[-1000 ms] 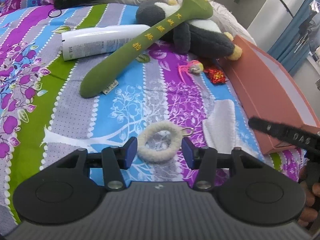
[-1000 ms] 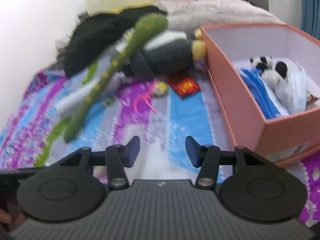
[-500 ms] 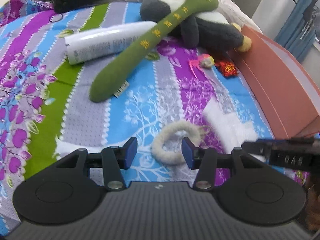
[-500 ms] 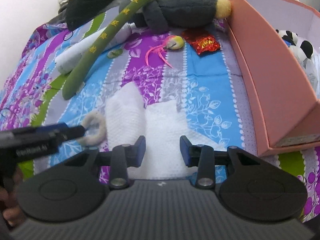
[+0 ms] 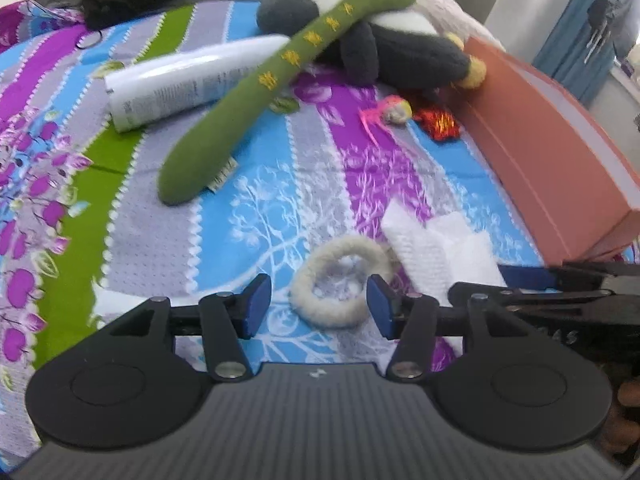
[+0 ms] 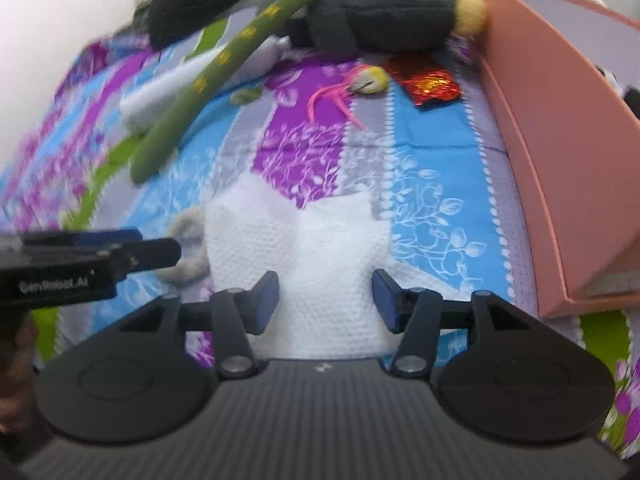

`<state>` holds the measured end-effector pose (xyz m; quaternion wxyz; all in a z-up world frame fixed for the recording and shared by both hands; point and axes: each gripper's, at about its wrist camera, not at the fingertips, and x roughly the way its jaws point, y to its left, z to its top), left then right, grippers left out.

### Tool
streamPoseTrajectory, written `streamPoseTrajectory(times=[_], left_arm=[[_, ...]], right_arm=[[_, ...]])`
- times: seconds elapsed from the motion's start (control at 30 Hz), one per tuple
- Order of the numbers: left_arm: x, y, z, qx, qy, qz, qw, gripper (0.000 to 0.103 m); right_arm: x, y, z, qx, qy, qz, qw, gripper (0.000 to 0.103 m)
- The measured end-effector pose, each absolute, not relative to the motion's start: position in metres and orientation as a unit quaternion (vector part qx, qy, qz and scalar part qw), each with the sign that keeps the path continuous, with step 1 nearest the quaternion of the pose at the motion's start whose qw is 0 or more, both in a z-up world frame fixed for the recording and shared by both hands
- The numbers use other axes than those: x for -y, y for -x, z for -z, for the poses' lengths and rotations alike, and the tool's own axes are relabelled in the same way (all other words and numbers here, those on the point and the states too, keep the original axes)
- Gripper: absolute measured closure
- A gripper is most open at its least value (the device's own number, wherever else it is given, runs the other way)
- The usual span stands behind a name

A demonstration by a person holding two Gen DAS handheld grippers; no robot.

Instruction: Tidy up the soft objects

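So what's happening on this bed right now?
A person works a hand-held gripper in each hand over a patterned bedspread. The left hand-held gripper is opening around a fuzzy white ring; the right hand-held gripper is opening over a white cloth. Neither grips yet. A pink box waits alongside.

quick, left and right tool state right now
left tool: opening, fluffy white ring between its jaws, not gripped
right tool: opening over white paper towel, holding nothing

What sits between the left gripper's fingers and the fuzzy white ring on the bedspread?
Nothing visible. The left gripper, jaws opening, frames the fuzzy white ring with only bedspread between; the white cloth lies beside the ring.
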<state>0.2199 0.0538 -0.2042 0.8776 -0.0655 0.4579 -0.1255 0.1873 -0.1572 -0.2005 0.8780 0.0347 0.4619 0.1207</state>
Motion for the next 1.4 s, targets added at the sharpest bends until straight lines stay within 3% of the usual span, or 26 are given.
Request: streamPoseTrajectory(times=[0.1, 0.27, 0.37, 0.43, 0.5, 0.6, 0.67, 1.1, 1.2, 1.27, 1.37, 1.4], left_arm=[[-0.05, -0.221, 0.208, -0.458, 0.056, 0.13, 0.878, 0.044], [-0.05, -0.225, 0.205, -0.456, 0.057, 0.135, 0.878, 0.044], [-0.051, -0.226, 0.205, -0.456, 0.055, 0.134, 0.878, 0.044], [-0.05, -0.226, 0.205, -0.458, 0.051, 0.135, 0.877, 0.044], [-0.049, -0.226, 0.205, -0.457, 0.045, 0.139, 0.877, 0.044], [-0.045, -0.226, 0.205, -0.459, 0.038, 0.144, 0.876, 0.042], [-0.041, -0.225, 0.204, -0.456, 0.027, 0.156, 0.876, 0.035], [0.004, -0.226, 0.217, -0.434, -0.102, 0.167, 0.879, 0.037], [0.004, -0.229, 0.219, -0.435, -0.088, 0.163, 0.881, 0.051], [-0.001, -0.233, 0.22, -0.44, -0.072, 0.154, 0.882, 0.071], [-0.009, -0.237, 0.219, -0.447, -0.044, 0.136, 0.883, 0.09], [-0.012, -0.238, 0.218, -0.449, -0.031, 0.132, 0.883, 0.091]], right_arm=[[0.149, -0.186, 0.205, -0.457, -0.005, -0.126, 0.881, 0.037], [0.138, -0.18, 0.212, -0.447, 0.037, -0.132, 0.884, 0.042], [0.134, -0.179, 0.211, -0.445, 0.047, -0.133, 0.884, 0.063], [0.132, -0.176, 0.209, -0.444, 0.047, -0.136, 0.885, 0.088], [0.132, -0.175, 0.207, -0.443, 0.049, -0.128, 0.886, 0.093], [0.139, -0.175, 0.203, -0.443, 0.027, -0.122, 0.888, 0.095], [0.147, -0.173, 0.198, -0.441, 0.015, -0.112, 0.891, 0.095], [0.201, -0.164, 0.192, -0.437, -0.025, -0.05, 0.898, 0.095], [0.202, -0.165, 0.196, -0.44, -0.028, -0.051, 0.896, 0.095], [0.201, -0.164, 0.196, -0.442, -0.029, -0.053, 0.895, 0.095], [0.203, -0.165, 0.193, -0.444, -0.035, -0.055, 0.894, 0.095], [0.203, -0.165, 0.193, -0.445, -0.037, -0.055, 0.893, 0.095]])
